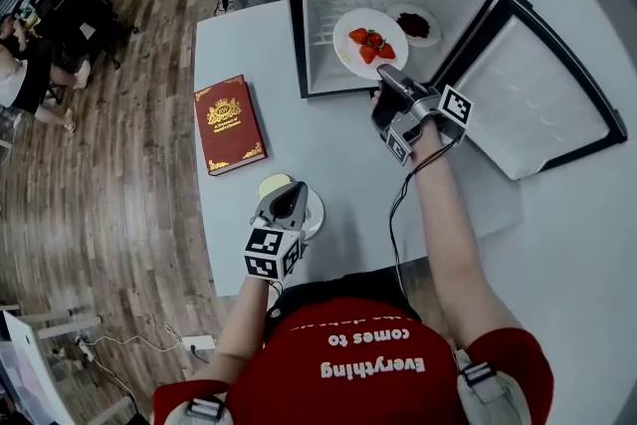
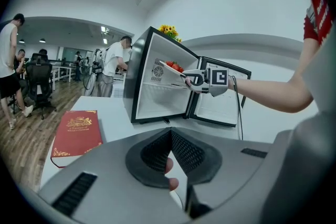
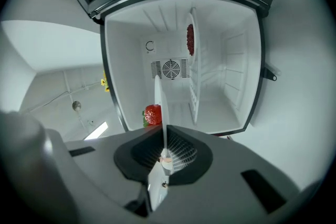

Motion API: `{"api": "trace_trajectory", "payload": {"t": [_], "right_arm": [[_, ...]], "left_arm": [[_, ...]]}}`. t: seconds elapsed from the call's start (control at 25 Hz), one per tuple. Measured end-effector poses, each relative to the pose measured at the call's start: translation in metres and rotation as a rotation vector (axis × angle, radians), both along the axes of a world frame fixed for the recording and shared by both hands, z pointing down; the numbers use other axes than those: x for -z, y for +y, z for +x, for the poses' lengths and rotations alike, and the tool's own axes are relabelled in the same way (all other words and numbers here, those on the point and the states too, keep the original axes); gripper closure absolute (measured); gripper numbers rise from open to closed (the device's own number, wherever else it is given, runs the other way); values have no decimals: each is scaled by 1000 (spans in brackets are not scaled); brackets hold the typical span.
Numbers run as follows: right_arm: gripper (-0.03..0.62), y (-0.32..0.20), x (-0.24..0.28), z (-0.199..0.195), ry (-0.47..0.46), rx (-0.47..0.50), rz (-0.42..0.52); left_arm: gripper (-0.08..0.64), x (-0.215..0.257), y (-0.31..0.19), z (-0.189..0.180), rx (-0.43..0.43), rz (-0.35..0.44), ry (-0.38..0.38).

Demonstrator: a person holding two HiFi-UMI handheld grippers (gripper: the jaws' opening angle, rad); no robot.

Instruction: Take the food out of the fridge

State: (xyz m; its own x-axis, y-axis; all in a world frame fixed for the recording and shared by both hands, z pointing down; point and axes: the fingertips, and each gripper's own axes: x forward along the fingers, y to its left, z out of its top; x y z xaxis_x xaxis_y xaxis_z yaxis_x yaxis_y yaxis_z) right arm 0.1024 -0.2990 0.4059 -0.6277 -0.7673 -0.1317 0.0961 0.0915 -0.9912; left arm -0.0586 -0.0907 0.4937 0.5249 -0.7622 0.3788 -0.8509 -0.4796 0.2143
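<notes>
At the mouth of the open black mini fridge (image 1: 328, 10), a round white plate (image 1: 344, 33) of red strawberries (image 1: 371, 46) is clamped by its rim in the closed jaws of the right gripper (image 1: 388, 75). A smaller white plate of dark red food (image 1: 414, 25) lies deeper inside. Nearer the person on the white table (image 1: 338, 149), the left gripper (image 1: 292, 189) hangs with jaws together and empty above a small white dish (image 1: 313, 214), near a red hardback book (image 1: 230, 122).
</notes>
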Motion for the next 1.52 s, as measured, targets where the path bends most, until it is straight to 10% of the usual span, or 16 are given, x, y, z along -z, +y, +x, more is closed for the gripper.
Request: {"api": "trace_trajectory", "payload": {"t": [0.6, 1.52], "right_arm": [[568, 146, -13, -1, 52, 144, 65], [568, 238, -129, -13, 116, 270, -139]], "left_arm": [[558, 12, 22, 23, -50, 29, 9], [558, -28, 39, 17, -52, -79, -28]]}}
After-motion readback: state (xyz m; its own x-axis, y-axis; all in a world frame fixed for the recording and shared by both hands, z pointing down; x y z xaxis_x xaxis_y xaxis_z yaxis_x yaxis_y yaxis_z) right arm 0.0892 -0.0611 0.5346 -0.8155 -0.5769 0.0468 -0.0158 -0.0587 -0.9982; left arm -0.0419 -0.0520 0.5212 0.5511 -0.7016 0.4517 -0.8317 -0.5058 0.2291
